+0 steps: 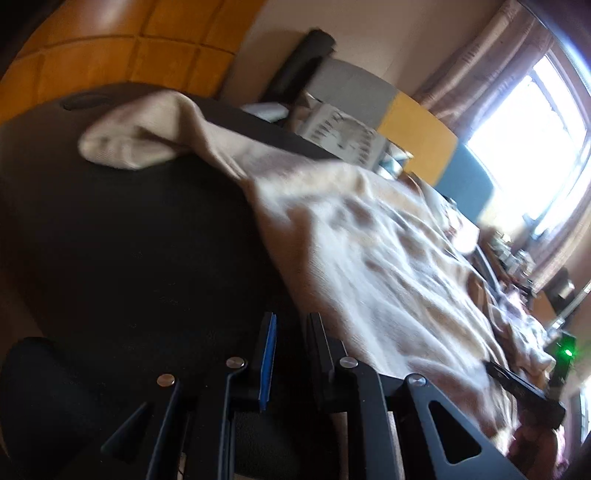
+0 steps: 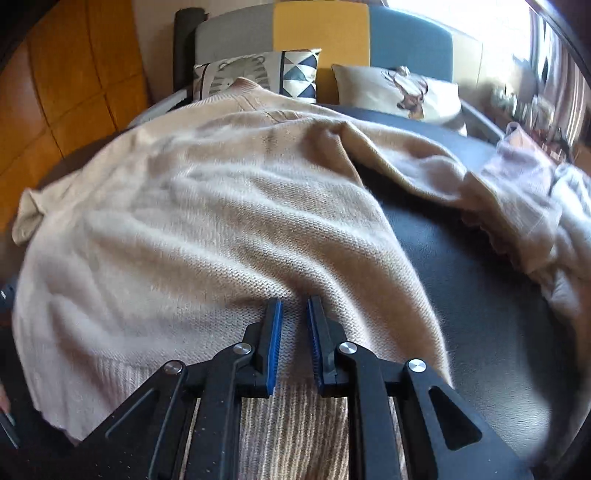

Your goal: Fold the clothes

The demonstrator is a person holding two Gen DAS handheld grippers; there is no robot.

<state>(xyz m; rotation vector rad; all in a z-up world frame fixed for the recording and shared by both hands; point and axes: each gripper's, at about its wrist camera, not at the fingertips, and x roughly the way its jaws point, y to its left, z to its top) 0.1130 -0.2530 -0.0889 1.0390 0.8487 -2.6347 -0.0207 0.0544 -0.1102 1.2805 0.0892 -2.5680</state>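
Note:
A beige knit sweater (image 2: 203, 206) lies spread over a dark padded surface (image 2: 480, 295), its ribbed hem nearest me. My right gripper (image 2: 294, 301) sits on the hem near the sweater's right side. Its jaws are nearly together, knit fills the narrow gap, and creases run toward the tips. In the left wrist view the sweater (image 1: 351, 240) stretches away to the right, with a sleeve (image 1: 122, 144) lying at the far left. My left gripper (image 1: 291, 321) is at the sweater's near edge. Its jaws stand narrowly apart with only shadow in the gap, so any grip is unclear.
Two printed cushions (image 2: 258, 74) (image 2: 406, 92) lean on a grey, yellow and blue headboard (image 2: 321, 29). A heap of other pale clothes (image 2: 535, 192) lies at the right. Orange-brown flooring (image 2: 74, 74) is on the left and a bright window (image 1: 524, 110) on the right.

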